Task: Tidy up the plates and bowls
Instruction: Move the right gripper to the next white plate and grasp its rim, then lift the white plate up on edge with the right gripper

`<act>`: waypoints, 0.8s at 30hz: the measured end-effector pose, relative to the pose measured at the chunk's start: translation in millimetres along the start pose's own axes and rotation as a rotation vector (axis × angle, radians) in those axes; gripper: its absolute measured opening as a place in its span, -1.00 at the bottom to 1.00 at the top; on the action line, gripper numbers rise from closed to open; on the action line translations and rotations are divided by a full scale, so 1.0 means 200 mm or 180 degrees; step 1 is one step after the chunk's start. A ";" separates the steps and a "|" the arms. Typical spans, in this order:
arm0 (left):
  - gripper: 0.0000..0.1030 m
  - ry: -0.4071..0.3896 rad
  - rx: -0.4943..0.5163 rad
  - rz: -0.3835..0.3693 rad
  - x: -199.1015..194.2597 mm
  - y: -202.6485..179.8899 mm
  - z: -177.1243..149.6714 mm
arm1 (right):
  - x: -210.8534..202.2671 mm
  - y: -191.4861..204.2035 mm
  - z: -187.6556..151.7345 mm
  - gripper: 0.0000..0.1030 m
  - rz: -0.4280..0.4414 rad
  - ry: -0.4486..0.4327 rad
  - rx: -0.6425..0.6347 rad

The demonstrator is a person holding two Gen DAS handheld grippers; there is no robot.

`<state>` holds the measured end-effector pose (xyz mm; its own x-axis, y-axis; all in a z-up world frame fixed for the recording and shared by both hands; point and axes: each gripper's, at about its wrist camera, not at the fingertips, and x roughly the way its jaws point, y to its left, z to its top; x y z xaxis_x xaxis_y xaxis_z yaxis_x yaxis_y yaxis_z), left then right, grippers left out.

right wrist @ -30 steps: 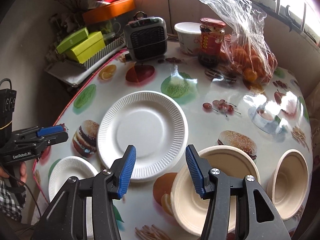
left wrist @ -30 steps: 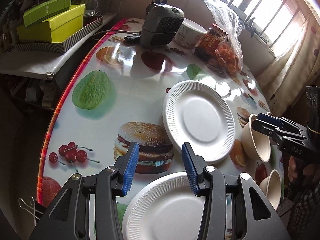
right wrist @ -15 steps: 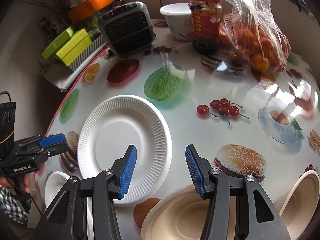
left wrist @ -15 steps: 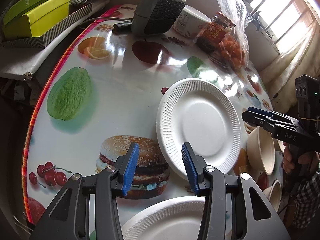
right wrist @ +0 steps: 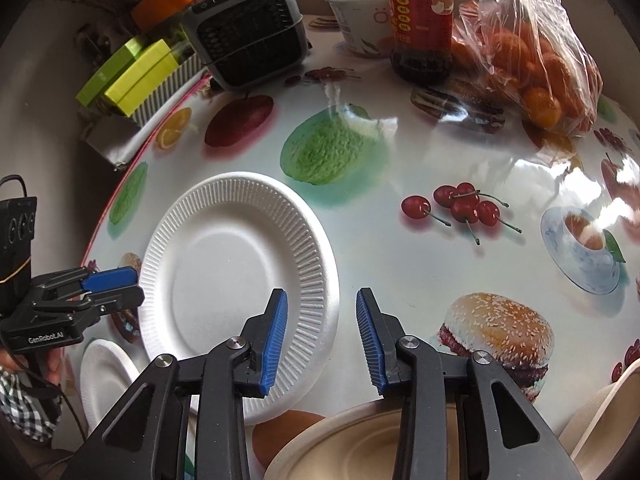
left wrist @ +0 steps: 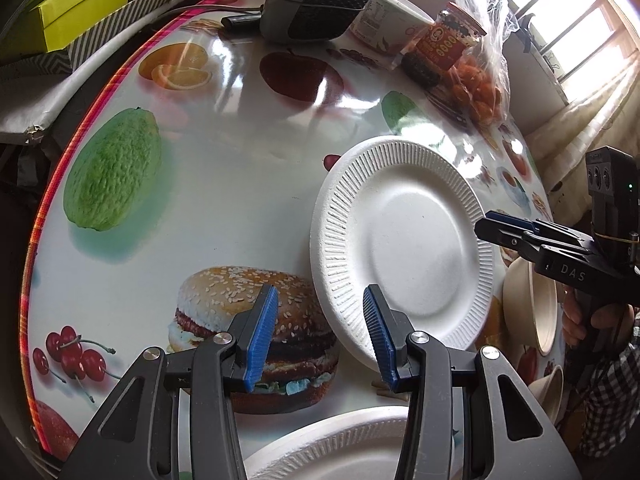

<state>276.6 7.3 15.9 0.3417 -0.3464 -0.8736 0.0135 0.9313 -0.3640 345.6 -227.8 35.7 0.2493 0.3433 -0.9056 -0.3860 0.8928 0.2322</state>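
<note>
The large white ribbed paper plate [right wrist: 236, 280], centre-left on the glossy fruit-print tablecloth [right wrist: 400, 152], is being straddled at its light, bendy rim by the right gripper [right wrist: 322, 336], whose jaws have just been closing yet are gripping nothing; the left gripper [left wrist: 318, 336] is likewise being held unclenched and empty.

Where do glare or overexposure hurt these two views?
Left wrist view: the window at upper right is blown out, and glare streaks the glossy tablecloth near the heater. Right wrist view: bright reflections wash the tablecloth's right side; the large white plate stays sharp.
</note>
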 end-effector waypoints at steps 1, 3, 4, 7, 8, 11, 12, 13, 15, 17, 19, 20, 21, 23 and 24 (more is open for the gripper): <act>-0.11 0.0005 0.0007 -0.0011 0.00 0.00 0.00 | 0.00 0.00 0.00 -0.46 0.0005 0.0004 0.0001; -0.12 0.0014 0.0021 -0.0012 0.01 -0.01 0.00 | 0.01 0.00 0.00 -0.51 0.0020 0.0013 -0.0003; -0.11 0.0014 0.0023 -0.0011 0.01 -0.01 0.00 | 0.01 0.00 -0.01 -0.51 0.0016 0.0019 -0.0014; -0.12 0.0009 0.0024 -0.0027 0.01 -0.01 0.01 | 0.01 0.01 -0.01 -0.57 0.0027 0.0026 -0.0024; -0.16 0.0008 0.0025 -0.0025 0.01 -0.02 0.01 | 0.01 0.01 -0.01 -0.57 0.0021 0.0023 -0.0022; -0.25 0.0023 0.0041 -0.0034 0.01 -0.02 0.01 | 0.02 0.01 0.00 -0.62 0.0032 0.0022 -0.0015; -0.27 0.0028 0.0047 -0.0037 0.01 -0.03 0.01 | 0.02 0.01 0.00 -0.62 0.0032 0.0019 -0.0013; -0.32 0.0030 0.0055 -0.0042 0.02 -0.03 0.01 | 0.02 0.01 0.00 -0.62 0.0032 0.0019 -0.0015; -0.35 0.0033 0.0071 -0.0056 0.02 -0.04 0.01 | 0.02 0.01 0.00 -0.62 0.0030 0.0019 -0.0015; -0.35 0.0034 0.0072 -0.0043 0.02 -0.05 0.01 | 0.02 0.01 0.00 -0.62 0.0033 0.0019 -0.0009; -0.35 0.0035 0.0070 -0.0044 0.02 -0.04 0.01 | 0.02 0.01 0.00 -0.62 0.0036 0.0013 0.0005; -0.35 0.0036 0.0068 -0.0046 0.02 -0.04 0.01 | 0.02 0.00 0.00 -0.62 0.0041 0.0009 0.0015; -0.35 0.0033 0.0074 -0.0042 0.02 -0.04 0.01 | 0.02 0.00 0.00 -0.62 0.0047 0.0004 0.0031; -0.35 0.0030 0.0063 -0.0045 0.02 -0.04 0.01 | 0.02 0.00 0.00 -0.62 0.0053 0.0001 0.0051; -0.35 0.0024 0.0063 -0.0050 0.01 -0.04 0.01 | 0.02 0.00 0.00 -0.62 0.0048 0.0001 0.0048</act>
<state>278.9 -1.2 16.9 0.3344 -0.3618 -0.8702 0.0374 0.9277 -0.3714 346.8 -227.5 32.1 0.2433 0.3568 -0.9020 -0.3764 0.8917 0.2512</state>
